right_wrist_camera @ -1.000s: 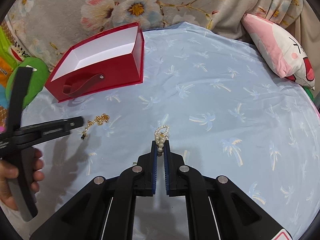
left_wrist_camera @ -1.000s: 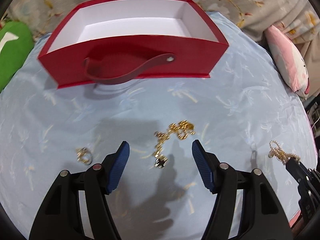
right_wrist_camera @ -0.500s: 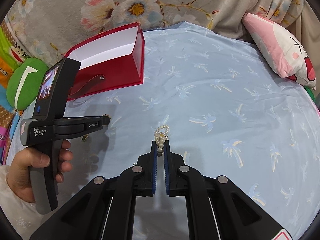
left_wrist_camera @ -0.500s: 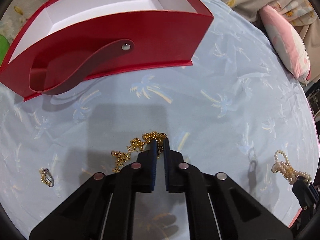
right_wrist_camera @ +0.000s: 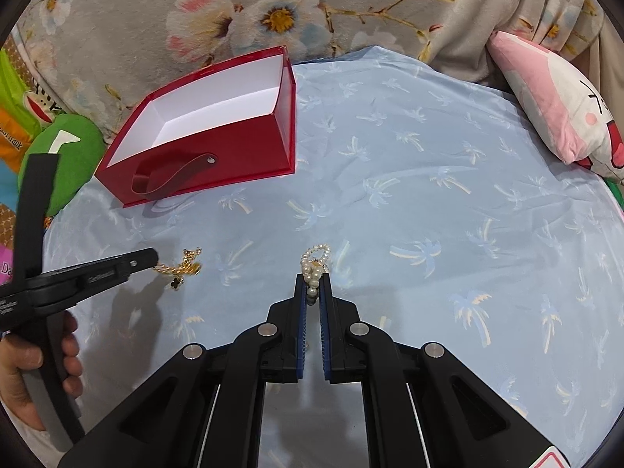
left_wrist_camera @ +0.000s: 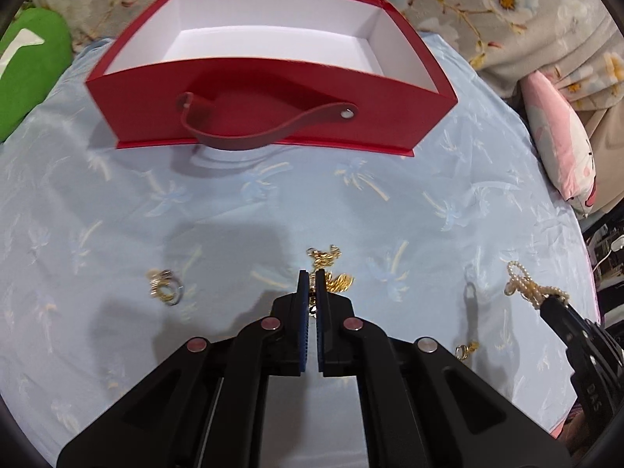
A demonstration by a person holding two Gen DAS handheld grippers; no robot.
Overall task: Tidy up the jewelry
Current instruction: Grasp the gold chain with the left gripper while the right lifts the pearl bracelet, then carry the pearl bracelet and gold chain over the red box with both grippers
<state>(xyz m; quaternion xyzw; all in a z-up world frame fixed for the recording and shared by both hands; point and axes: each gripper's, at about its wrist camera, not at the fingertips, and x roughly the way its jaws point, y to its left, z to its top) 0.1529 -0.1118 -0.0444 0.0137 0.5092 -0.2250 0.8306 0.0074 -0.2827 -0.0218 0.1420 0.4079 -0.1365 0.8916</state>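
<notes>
An open red box (left_wrist_camera: pixel 273 89) with a white inside and a strap handle stands on the blue cloth; it also shows in the right wrist view (right_wrist_camera: pixel 202 144). My left gripper (left_wrist_camera: pixel 312 275) is shut on a gold chain (left_wrist_camera: pixel 331 269) and holds it above the cloth; the chain hangs from it in the right wrist view (right_wrist_camera: pixel 181 267). My right gripper (right_wrist_camera: pixel 312 279) is shut on a pearl bracelet (right_wrist_camera: pixel 314 263), also seen in the left wrist view (left_wrist_camera: pixel 526 284). A gold ring (left_wrist_camera: pixel 165 286) lies to the left.
A small gold piece (left_wrist_camera: pixel 466 349) lies on the cloth near my right gripper. A pink pillow (right_wrist_camera: pixel 557 105) lies at the right edge and a green cushion (left_wrist_camera: pixel 27 66) at the left. Floral fabric is behind the box.
My left gripper shut on the gold chain and lifted it off the cloth, pulling back from the box. My right gripper has stayed shut on the pearl bracelet.
</notes>
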